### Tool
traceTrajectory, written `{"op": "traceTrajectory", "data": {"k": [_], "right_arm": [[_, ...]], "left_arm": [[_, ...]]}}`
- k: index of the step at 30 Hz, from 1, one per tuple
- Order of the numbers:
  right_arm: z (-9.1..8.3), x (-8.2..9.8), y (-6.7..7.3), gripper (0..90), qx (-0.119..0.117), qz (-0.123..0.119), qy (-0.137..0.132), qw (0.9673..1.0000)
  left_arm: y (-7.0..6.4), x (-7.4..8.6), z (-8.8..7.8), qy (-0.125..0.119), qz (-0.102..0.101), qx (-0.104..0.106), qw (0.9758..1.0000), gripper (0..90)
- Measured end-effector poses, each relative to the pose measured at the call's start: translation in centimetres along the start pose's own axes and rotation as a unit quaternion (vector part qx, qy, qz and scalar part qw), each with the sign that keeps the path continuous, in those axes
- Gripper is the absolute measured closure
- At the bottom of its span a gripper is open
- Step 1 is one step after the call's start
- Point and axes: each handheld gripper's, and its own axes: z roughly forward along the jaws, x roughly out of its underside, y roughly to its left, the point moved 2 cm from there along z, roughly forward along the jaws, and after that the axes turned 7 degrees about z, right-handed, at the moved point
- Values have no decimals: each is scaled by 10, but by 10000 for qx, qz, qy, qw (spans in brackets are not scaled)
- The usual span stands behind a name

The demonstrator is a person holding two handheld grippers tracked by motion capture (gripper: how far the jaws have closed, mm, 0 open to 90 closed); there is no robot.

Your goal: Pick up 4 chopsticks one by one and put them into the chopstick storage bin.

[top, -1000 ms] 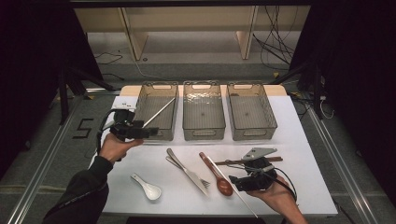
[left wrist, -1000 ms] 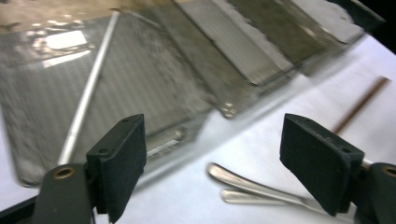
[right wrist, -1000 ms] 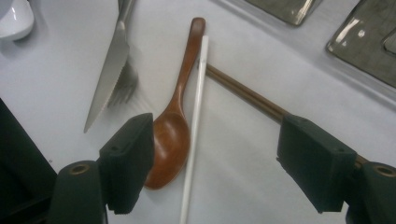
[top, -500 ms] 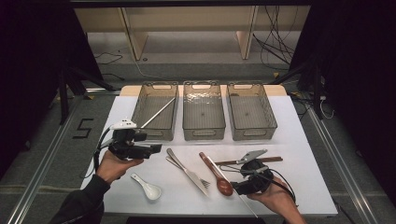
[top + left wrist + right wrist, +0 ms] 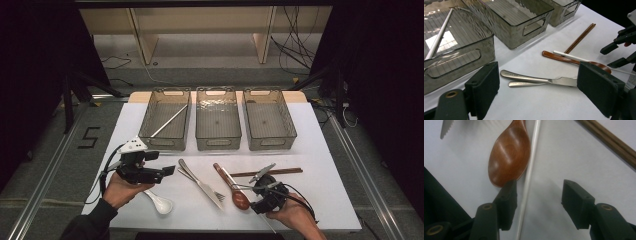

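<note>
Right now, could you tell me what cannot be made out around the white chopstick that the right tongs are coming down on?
- White chopstick: both ends cut off by the frame edges in the right gripper view.
- Right tongs: tips hidden behind their own body in the high view; the jaws have just been closing, pads apart, not pressing the stick.
- Wooden spoon: handle cut off at the top edge.

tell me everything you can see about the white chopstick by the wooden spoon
The white chopstick is a thin, straight, smooth rod, plastic by the look of it. It lies flat on the white table, running alongside the brown wooden spoon and touching the edge of its bowl. The right claw straddles it with jaws that have just been closing, pads not yet on it. Its far end lies near the spoon's handle.
</note>
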Motion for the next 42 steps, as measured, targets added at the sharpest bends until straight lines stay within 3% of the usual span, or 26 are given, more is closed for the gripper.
{"op": "traceTrajectory", "data": {"k": [11, 17, 25, 33, 42], "right_arm": [[9, -5, 3, 549, 130, -205, 323, 9992], [10, -8, 1, 636, 203, -305, 426, 9984], [11, -14, -7, 737, 53, -208, 640, 9977], [12, -18, -12, 841, 34, -323, 788, 9964], [12, -22, -13, 864, 29, -338, 927, 9951]], "left_arm": [[-4, 3, -1, 87, 39, 19, 10000, 182], [-4, 4, -2, 76, 32, -6, 10000, 183], [-4, 5, -1, 114, 76, -11, 9999, 183], [-4, 5, -1, 102, 78, -5, 9999, 185], [-4, 6, 0, 119, 88, 10, 9999, 188]]}}
